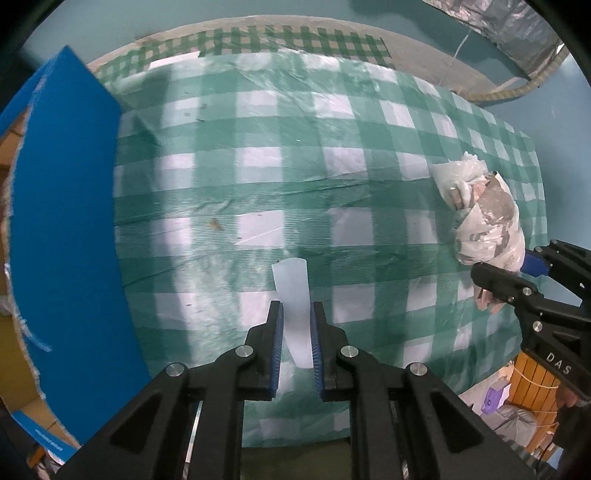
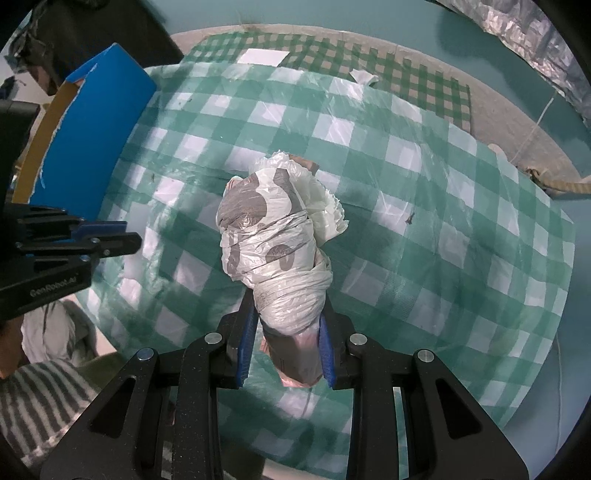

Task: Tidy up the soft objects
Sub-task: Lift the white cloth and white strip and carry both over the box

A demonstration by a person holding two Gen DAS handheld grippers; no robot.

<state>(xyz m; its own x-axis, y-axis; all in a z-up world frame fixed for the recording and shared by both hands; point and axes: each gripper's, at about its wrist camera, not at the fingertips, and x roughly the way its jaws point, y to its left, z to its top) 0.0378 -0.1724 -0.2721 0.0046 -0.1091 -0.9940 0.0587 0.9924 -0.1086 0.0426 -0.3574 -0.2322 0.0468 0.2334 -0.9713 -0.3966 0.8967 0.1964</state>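
In the left wrist view my left gripper (image 1: pixel 296 305) points down over the green checked cloth (image 1: pixel 229 155), shut on a pale, translucent strip (image 1: pixel 292 284) that sticks out past the fingertips. In the right wrist view my right gripper (image 2: pixel 288 299) is shut on the lower end of a rolled bundle of white plastic bags with grey print (image 2: pixel 269 225). The bundle's far end rests toward the cloth (image 2: pixel 443 221). From the left wrist view the same bundle (image 1: pixel 491 221) lies at the right, with the right gripper (image 1: pixel 517 284) on it. The left gripper (image 2: pixel 110 240) shows at the left edge of the right wrist view.
A blue cardboard box flap (image 1: pixel 66 221) (image 2: pixel 96 147) stands along the cloth's left side. Silver foil sheeting (image 1: pixel 517 29) and a rope (image 1: pixel 517 88) lie on the teal floor beyond. A striped sleeve (image 2: pixel 40 406) is at lower left, and an orange slatted thing (image 1: pixel 535 373) at lower right.
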